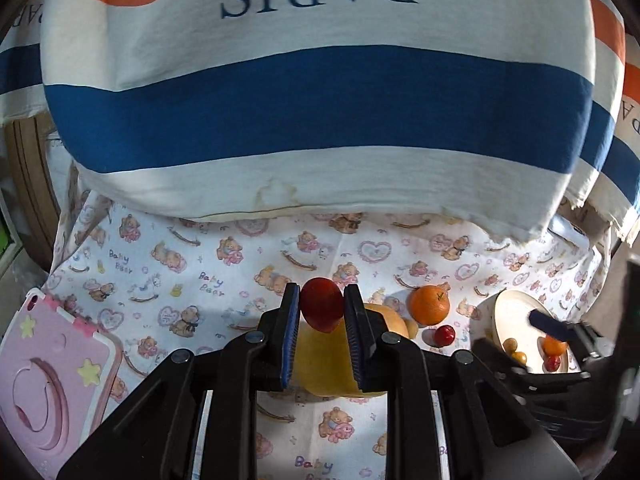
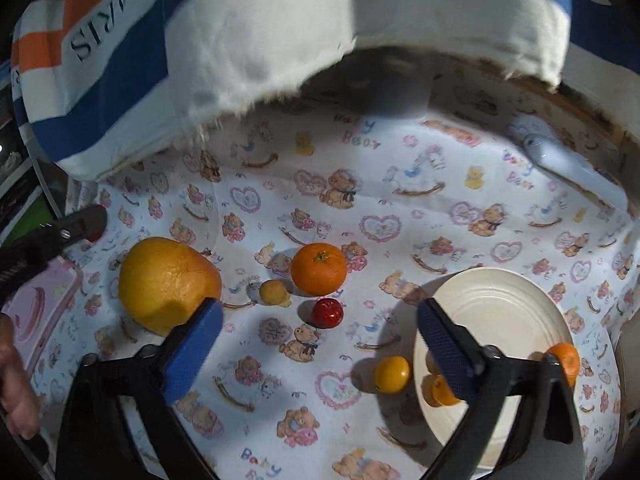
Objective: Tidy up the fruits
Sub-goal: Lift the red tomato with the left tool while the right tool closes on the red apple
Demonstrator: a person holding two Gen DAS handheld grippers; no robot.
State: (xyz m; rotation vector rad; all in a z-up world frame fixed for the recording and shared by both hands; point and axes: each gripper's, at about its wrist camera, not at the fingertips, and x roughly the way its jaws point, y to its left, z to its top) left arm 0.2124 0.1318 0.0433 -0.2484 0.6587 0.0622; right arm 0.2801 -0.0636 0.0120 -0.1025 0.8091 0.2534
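My left gripper (image 1: 322,307) is shut on a red apple (image 1: 322,309), held above the large yellow-orange fruit (image 1: 332,368). My right gripper (image 2: 320,324) is open and empty, hovering over the cloth beside the white plate (image 2: 500,308). Loose on the cloth lie the large yellow-orange fruit (image 2: 168,284), an orange (image 2: 319,269), a small yellow fruit (image 2: 273,292), a small red fruit (image 2: 327,313) and a yellow fruit (image 2: 392,374) just left of the plate. The plate holds several small fruits (image 2: 440,390), partly hidden by my right finger.
A pink tray (image 1: 52,380) lies at the left. A big striped PARIS cushion (image 1: 320,100) overhangs the back of the bear-print cloth (image 2: 400,208). A white-blue object (image 2: 560,160) lies at the far right. The left gripper's tip shows at the left of the right wrist view (image 2: 80,224).
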